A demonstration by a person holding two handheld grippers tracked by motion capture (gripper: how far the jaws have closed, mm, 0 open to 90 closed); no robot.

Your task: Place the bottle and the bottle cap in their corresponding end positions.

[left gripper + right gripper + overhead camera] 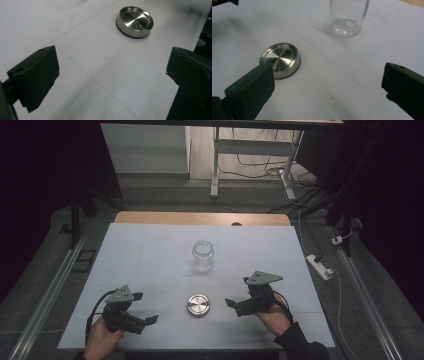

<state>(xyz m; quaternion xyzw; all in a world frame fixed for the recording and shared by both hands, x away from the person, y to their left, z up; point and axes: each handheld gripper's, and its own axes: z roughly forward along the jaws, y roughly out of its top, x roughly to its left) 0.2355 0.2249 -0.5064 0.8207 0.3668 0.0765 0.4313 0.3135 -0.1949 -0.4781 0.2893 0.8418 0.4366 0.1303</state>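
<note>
Nothing begun: my left gripper (pixel 142 319) and right gripper (pixel 235 302) flank the lid (pixel 198 304), jaws released; jar (pixel 203 255) beyond it stands uncapped.

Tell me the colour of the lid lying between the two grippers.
Silver brushed metal lid with a black band round its base; the left gripper view shows it best.
</note>
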